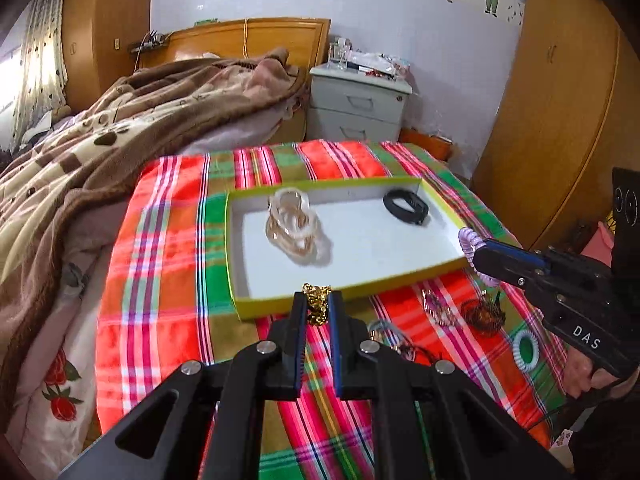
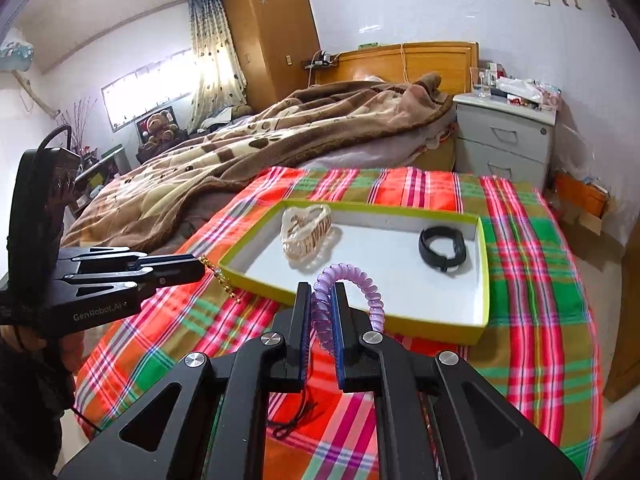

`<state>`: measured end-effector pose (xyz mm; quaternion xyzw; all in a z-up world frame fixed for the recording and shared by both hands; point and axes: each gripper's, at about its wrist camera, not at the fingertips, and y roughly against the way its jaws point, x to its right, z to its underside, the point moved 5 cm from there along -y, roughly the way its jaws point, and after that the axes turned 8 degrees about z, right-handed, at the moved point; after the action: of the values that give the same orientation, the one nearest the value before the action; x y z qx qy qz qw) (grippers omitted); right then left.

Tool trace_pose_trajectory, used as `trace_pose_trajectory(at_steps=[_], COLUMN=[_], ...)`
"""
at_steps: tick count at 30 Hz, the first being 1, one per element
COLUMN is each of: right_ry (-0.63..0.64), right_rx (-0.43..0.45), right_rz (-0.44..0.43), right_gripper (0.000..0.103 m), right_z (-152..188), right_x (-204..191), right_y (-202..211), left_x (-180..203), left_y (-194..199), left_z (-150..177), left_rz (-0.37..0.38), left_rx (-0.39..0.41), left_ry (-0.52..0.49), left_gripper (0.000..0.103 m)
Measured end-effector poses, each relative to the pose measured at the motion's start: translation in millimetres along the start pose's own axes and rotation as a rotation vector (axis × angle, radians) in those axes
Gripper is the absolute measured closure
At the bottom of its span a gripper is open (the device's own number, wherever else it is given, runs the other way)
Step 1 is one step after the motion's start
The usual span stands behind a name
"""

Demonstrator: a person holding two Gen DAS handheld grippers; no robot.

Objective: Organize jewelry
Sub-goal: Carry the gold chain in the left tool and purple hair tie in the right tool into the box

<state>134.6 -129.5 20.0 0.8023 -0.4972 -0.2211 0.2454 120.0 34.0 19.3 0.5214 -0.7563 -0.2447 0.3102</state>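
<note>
A shallow white tray with a yellow-green rim [image 1: 352,292] [image 2: 482,280] lies on the plaid cloth. In it are a clear-and-gold chain bracelet [image 1: 294,226] [image 2: 306,236] and a black band [image 1: 406,206] [image 2: 442,250]. My left gripper [image 1: 318,300] [image 2: 202,266] is shut on a gold chain [image 1: 317,307] [image 2: 222,280], held just before the tray's near rim. My right gripper [image 2: 322,290] [image 1: 476,256] is shut on a purple spiral hair tie [image 2: 348,292] [image 1: 472,246], near the tray's right corner.
Loose items lie on the plaid cloth [image 1: 168,248] to the right of my left gripper: a gold bracelet [image 1: 438,308], a brown coil tie [image 1: 482,316], a pale blue spiral tie [image 1: 526,350]. A black cord [image 2: 296,416] lies under my right gripper. A bed with a brown blanket [image 1: 100,148] is left, a nightstand [image 1: 358,102] behind.
</note>
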Motion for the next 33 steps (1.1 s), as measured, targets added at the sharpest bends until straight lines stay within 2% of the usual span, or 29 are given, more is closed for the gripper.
trace_pose_trajectory(at_steps=[8,11,15,20,24,27,30,33], right_ry=[0.017,0.033,0.045,0.057,0.087,0.093,0.105,0.112], right_rx=[0.009,0.002,-0.044,-0.103,-0.161,-0.201,-0.231,-0.266], right_rz=[0.011,0.023,0.042,0.033,0.031,0.03,0.032,0.016], right_gripper=[0.093,0.093,0.093,0.093,0.093,0.093,0.093,0.093], right_z=[-27.2,-38.7,-49.7,-57.4,-57.1,-54.6,-52.6,-50.7], right_x=[4.1,6.8,12.3,17.0,15.6,14.8,13.6,10.8], right_y=[-9.9,-20.6,-50.5,-88.9,-120.1,-138.3,-152.5,-164.8], left_x=[-8.1,-14.6,-24.2,-35.0,-40.2,-41.8,-47.6,-51.3], left_y=[-4.9,-11.3,-24.8,-49.6,-64.6,-73.0,-78.9,-84.4], left_z=[-28.3,-35.2,-40.0,-38.4,-34.2,-31.9,-29.1,-25.8], left_rz=[-0.004,-0.027,-0.005,-0.024,-0.042,-0.027,-0.063,-0.061], left_rx=[0.025,0.026,0.013,-0.023,-0.05,-0.066,-0.084,-0.105], left_ry=[0.003,0.01,0.041,0.068,0.078,0.085,0.081,0.095], left_gripper=[0.092,0.092,0.092,0.092,0.092,0.092,0.092,0.092])
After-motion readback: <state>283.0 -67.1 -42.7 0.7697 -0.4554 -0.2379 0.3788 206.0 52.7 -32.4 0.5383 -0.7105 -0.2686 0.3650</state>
